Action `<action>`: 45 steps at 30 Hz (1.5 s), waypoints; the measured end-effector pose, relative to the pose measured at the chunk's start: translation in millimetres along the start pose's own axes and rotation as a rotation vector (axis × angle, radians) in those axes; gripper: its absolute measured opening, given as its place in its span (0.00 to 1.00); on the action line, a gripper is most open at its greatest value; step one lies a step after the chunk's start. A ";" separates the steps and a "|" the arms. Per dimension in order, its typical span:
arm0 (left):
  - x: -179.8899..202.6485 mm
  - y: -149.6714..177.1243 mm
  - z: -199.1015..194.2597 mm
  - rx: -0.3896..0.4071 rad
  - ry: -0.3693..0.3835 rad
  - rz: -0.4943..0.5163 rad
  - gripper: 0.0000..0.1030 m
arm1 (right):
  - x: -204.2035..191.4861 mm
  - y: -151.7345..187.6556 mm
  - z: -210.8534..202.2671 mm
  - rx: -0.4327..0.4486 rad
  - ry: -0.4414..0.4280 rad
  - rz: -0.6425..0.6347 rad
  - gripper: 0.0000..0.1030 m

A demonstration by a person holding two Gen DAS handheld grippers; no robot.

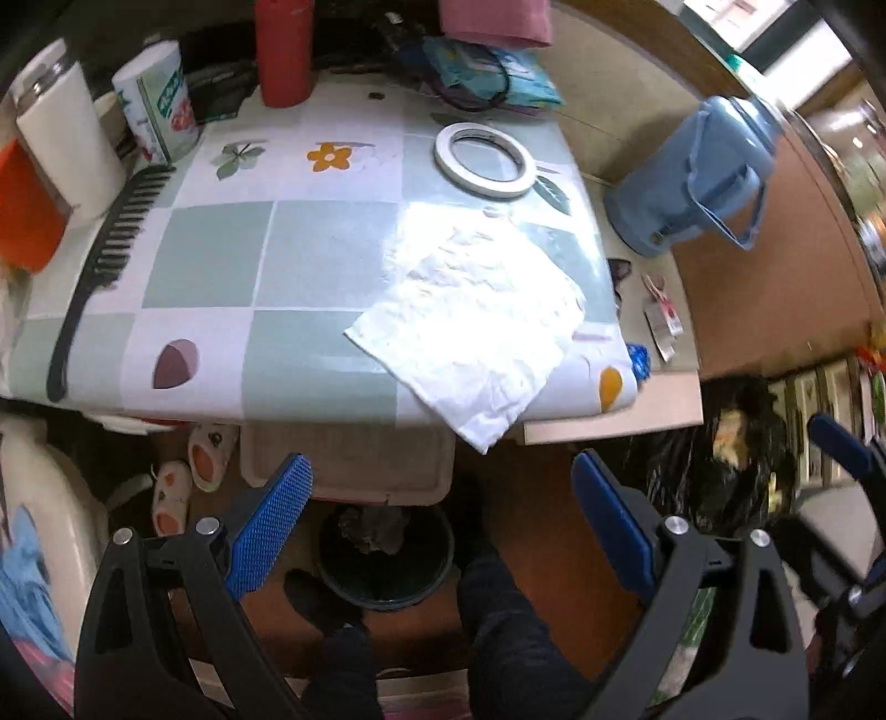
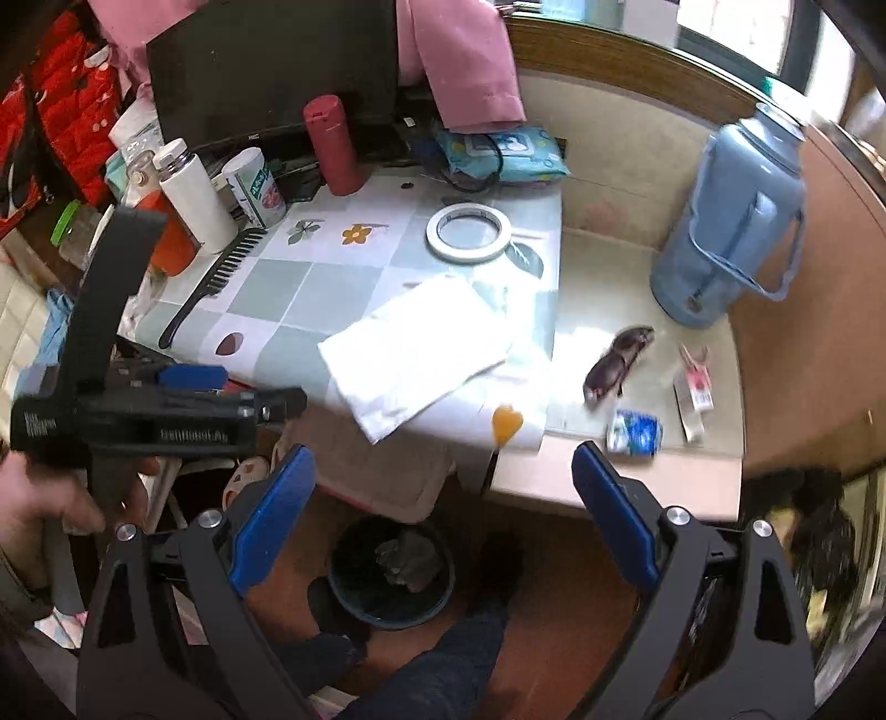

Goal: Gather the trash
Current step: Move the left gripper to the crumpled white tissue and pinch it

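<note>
A crumpled white paper sheet [image 1: 476,321] lies on the checked tablecloth [image 1: 266,255], hanging over its near right edge; it also shows in the right wrist view [image 2: 415,349]. A small blue-white wrapper [image 2: 634,432] and a red-white packet [image 2: 692,393] lie on the side table. A round dark bin [image 1: 385,554] with crumpled waste stands on the floor below, also seen in the right wrist view [image 2: 390,576]. My left gripper [image 1: 443,515] is open and empty above the bin. My right gripper [image 2: 443,509] is open and empty too. The left gripper's body [image 2: 138,410] shows at left.
On the table: a tape ring [image 1: 484,160], black comb [image 1: 105,260], red bottle [image 1: 285,50], white bottle [image 1: 66,144], can [image 1: 158,105]. A blue thermos jug [image 2: 731,221] and sunglasses [image 2: 617,363] stand on the side table. A black trash bag [image 1: 720,465] sits at right. The person's legs [image 1: 498,637] are below.
</note>
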State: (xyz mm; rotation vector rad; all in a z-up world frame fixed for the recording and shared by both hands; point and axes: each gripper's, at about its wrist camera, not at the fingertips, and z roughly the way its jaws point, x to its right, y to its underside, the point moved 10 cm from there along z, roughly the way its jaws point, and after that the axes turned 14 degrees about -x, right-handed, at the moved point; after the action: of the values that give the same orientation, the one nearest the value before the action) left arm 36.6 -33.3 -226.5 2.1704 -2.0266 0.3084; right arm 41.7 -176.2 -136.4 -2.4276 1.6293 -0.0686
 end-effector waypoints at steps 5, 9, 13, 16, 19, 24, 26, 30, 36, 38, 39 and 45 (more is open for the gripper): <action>14.0 -18.2 16.0 -0.005 0.002 -0.103 0.90 | 24.8 -37.5 14.2 -0.022 -0.050 -0.119 0.90; 26.7 -30.3 29.2 -0.007 0.008 -0.176 0.90 | 38.2 -62.8 27.7 -0.037 -0.078 -0.205 0.90; 35.8 -43.1 40.7 0.004 0.028 -0.252 0.90 | 49.2 -85.0 44.6 -0.063 -0.098 -0.272 0.90; 40.6 -50.7 46.0 0.013 0.034 -0.280 0.90 | 56.6 -100.3 55.8 -0.076 -0.119 -0.282 0.90; 42.4 -61.9 52.2 0.017 0.031 -0.296 0.90 | 62.4 -115.0 69.9 -0.091 -0.128 -0.287 0.90; 39.6 -78.5 64.4 0.008 0.036 -0.322 0.90 | 70.0 -137.5 94.3 -0.102 -0.124 -0.262 0.90; 38.2 -82.9 71.6 0.000 0.035 -0.327 0.90 | 71.2 -145.5 105.5 -0.108 -0.125 -0.257 0.90; 36.8 -86.2 86.2 -0.022 0.037 -0.344 0.89 | 69.2 -156.9 124.0 -0.113 -0.123 -0.274 0.90; 38.3 -89.1 98.4 -0.014 -0.010 -0.343 0.89 | 67.7 -171.1 145.1 -0.118 -0.122 -0.274 0.90; 39.0 -90.9 100.2 -0.015 -0.036 -0.338 0.89 | 67.3 -175.9 151.4 -0.115 -0.114 -0.279 0.90; 39.5 -91.6 101.1 -0.016 -0.048 -0.334 0.89 | 67.4 -177.2 153.5 -0.115 -0.112 -0.280 0.90; 37.6 -94.5 102.9 -0.030 -0.176 -0.312 0.73 | 68.8 -186.9 168.5 -0.119 -0.101 -0.281 0.90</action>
State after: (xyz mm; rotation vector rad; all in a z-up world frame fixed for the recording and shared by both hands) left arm 137.6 -88.8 -313.9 2.5241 -1.7170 0.0485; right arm 264.8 -145.8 -268.1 -2.6866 1.2752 0.1076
